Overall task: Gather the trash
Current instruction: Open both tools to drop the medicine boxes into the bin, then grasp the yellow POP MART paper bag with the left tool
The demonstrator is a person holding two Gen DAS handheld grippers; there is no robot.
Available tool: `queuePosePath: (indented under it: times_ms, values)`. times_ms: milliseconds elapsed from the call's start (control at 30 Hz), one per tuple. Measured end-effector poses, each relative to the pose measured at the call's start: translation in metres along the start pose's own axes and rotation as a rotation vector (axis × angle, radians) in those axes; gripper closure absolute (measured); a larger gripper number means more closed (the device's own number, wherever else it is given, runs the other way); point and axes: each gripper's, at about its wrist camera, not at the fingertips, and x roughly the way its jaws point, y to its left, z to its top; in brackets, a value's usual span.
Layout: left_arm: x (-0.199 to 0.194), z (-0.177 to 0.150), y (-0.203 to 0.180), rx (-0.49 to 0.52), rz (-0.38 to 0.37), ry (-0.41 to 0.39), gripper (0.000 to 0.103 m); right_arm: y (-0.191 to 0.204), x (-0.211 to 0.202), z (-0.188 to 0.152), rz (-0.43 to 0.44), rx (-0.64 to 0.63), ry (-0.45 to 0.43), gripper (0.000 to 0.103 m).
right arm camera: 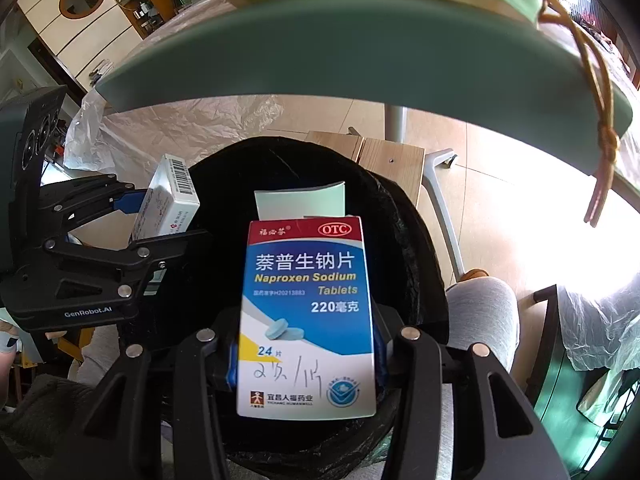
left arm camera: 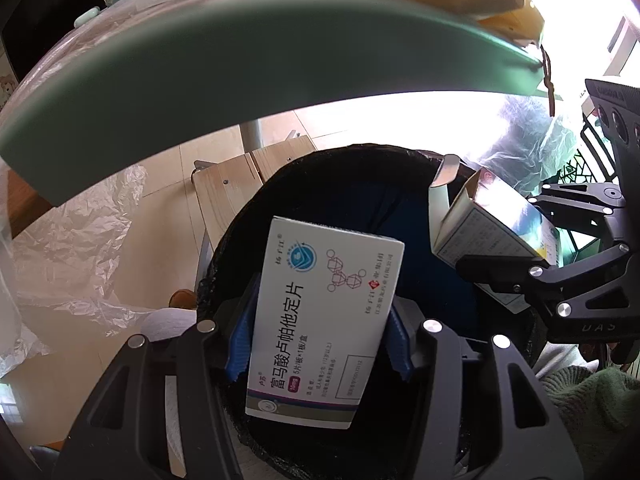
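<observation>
Left tongs (left arm camera: 320, 344) clamped on white medicine box (left arm camera: 324, 328), long axis along the fingers, hanging directly over black-lined bin (left arm camera: 240, 248). From right wrist: right tongs (right arm camera: 306, 354) gripping blue naproxen box (right arm camera: 306, 316), likewise upright above bin mouth; both equally near, release straight down.

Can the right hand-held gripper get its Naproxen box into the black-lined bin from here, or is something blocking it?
Probably yes. The right hand-held gripper holds the Naproxen box right over the bin's open mouth; the left hand-held gripper's box sits off to the side.
</observation>
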Motion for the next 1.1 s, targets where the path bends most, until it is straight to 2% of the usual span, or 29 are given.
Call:
queuePosePath:
  times_ms: [133,167,200,233,267,433,533,600,700,833,933,1000,1100]
  values:
    - [-0.001,0.000,-0.004,0.010,-0.008,-0.002,0.047,-0.001,0.001,0.000,-0.003,0.004,-0.001,0.057]
    - [-0.001,0.000,-0.003,0.008,-0.011,-0.006,0.047,0.000,0.000,0.000,-0.003,0.006,-0.006,0.054]
    - [-0.001,0.001,-0.002,0.001,-0.005,-0.005,0.041,0.000,-0.002,-0.001,-0.003,0.009,-0.013,0.042]
    - [-0.002,0.001,-0.001,-0.004,-0.001,-0.004,0.033,-0.002,-0.005,-0.001,-0.005,0.019,-0.030,0.037]
    - [-0.003,0.002,-0.001,-0.008,0.002,-0.007,0.031,-0.002,-0.008,-0.001,-0.003,0.024,-0.038,0.032]
    - [-0.014,0.000,-0.001,-0.006,0.015,-0.020,0.030,0.000,-0.032,-0.005,-0.049,-0.017,-0.087,0.032]
    - [-0.037,-0.001,-0.002,-0.013,0.000,-0.069,0.030,0.002,-0.064,-0.006,-0.081,-0.066,-0.154,0.032]
    - [-0.062,0.001,-0.004,-0.011,-0.030,-0.134,0.030,0.002,-0.097,-0.005,-0.092,-0.091,-0.233,0.029]
    - [-0.098,0.009,-0.013,0.016,-0.074,-0.248,0.011,-0.004,-0.138,0.005,-0.103,-0.091,-0.355,0.015]
    - [-0.127,0.033,-0.034,0.104,-0.109,-0.356,0.006,-0.015,-0.175,0.043,-0.106,-0.080,-0.485,0.007]
    - [-0.127,0.055,-0.052,0.205,-0.045,-0.400,0.006,-0.027,-0.180,0.088,-0.113,-0.085,-0.524,0.004]
    - [-0.120,0.068,-0.058,0.253,-0.023,-0.410,0.006,-0.032,-0.175,0.116,-0.135,-0.111,-0.524,0.004]
    - [-0.106,0.087,-0.057,0.263,-0.046,-0.382,0.006,-0.038,-0.148,0.162,-0.230,-0.173,-0.482,0.004]
